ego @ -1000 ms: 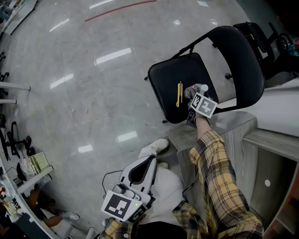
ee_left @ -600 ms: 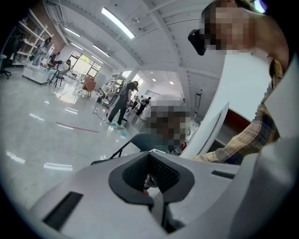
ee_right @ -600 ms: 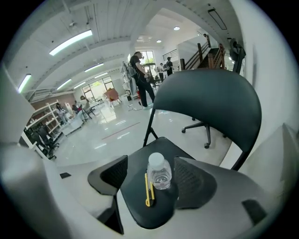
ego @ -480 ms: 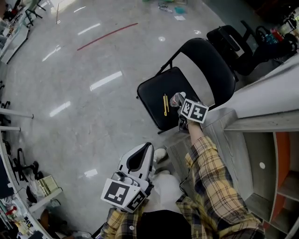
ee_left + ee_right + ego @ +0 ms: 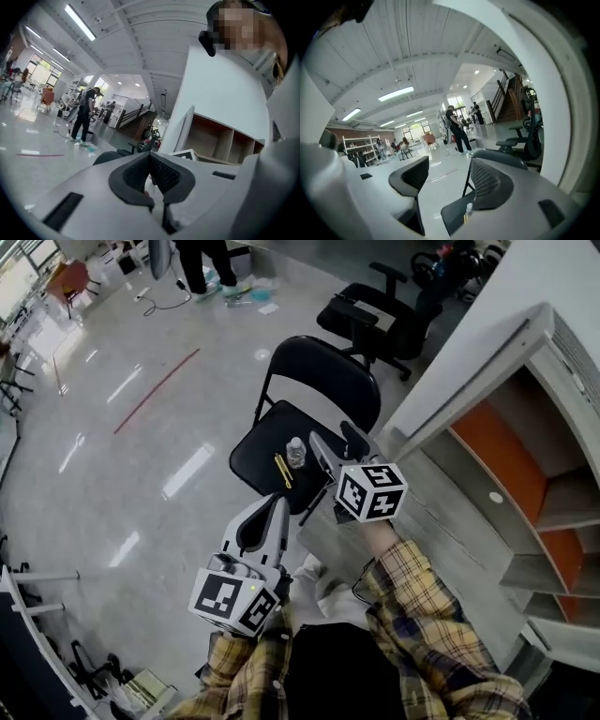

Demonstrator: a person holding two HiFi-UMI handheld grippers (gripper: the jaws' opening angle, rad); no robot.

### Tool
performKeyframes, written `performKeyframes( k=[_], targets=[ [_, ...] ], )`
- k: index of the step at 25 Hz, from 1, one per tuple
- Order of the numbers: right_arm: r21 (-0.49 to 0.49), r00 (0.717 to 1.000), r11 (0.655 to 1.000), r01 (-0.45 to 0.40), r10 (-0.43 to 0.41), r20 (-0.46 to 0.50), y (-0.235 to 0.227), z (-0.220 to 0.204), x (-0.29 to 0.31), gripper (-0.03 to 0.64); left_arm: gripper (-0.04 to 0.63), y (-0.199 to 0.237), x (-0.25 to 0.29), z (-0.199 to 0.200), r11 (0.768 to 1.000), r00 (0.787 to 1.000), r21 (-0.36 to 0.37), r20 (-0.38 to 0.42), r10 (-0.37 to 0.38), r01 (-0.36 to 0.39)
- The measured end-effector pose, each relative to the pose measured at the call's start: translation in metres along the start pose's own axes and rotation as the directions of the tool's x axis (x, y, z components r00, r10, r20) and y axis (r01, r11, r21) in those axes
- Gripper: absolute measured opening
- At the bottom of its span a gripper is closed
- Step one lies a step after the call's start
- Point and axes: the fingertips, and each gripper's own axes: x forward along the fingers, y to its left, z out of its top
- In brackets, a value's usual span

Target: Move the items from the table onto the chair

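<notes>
Glossy grey stone-look floor, wide open to the left of the chair; white shelf unit with orange-backed cubbies close on the chair's right, so that side is tight; black folding chair, thin metal tube frame, curved backrest, flat padded seat with rounded corners; black office chair on castors beyond it, well apart; a person stands far off on the floor.

My right gripper hangs above the seat's near right edge, jaws spread wide with nothing between them; the right gripper view shows ribbed black pads with floor and chair in the gap. My left gripper sits lower and nearer me, off the seat's near edge, white shell, jaws pressed together in the left gripper view, nothing pinched.

On the seat: clear plastic bottle, upright, mid-seat; thin yellow tool lying flat just beside it on the left; bare seat left of both.
</notes>
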Motion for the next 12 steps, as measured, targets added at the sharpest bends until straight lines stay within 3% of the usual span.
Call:
performKeyframes(
  k=[3,4,6,8,10,12],
  targets=[
    [-0.010,0.993,1.000,-0.003,0.004,0.115,0.000,0.039,-0.065,0.281,0.003,-0.035,0.025,0.006,0.993,0.993,0.031,-0.019,-0.116,0.116],
    [-0.021,0.988,1.000,0.019,-0.016,0.152,-0.001,0.050,-0.089,0.250,0.003,-0.048,0.033,0.007,0.986,0.987,0.038,-0.030,-0.160,0.161],
    [-0.054,0.973,0.996,0.074,-0.060,0.222,-0.004,0.069,-0.136,0.125,0.003,-0.075,0.050,0.007,0.969,0.969,0.050,-0.050,-0.240,0.242],
    [-0.096,0.957,0.988,0.119,-0.089,0.276,-0.007,0.083,-0.178,0.077,0.003,-0.103,0.065,0.006,0.950,0.951,0.060,-0.065,-0.304,0.307],
    [-0.129,0.940,0.974,0.188,-0.140,0.313,-0.011,0.090,-0.220,0.035,0.003,-0.133,0.077,0.000,0.919,0.919,0.057,-0.096,-0.383,0.389],
    [-0.130,0.916,0.952,0.275,-0.219,0.335,-0.015,0.090,-0.262,0.025,0.003,-0.165,0.086,-0.011,0.871,0.865,0.043,-0.147,-0.479,0.490]
  ],
)
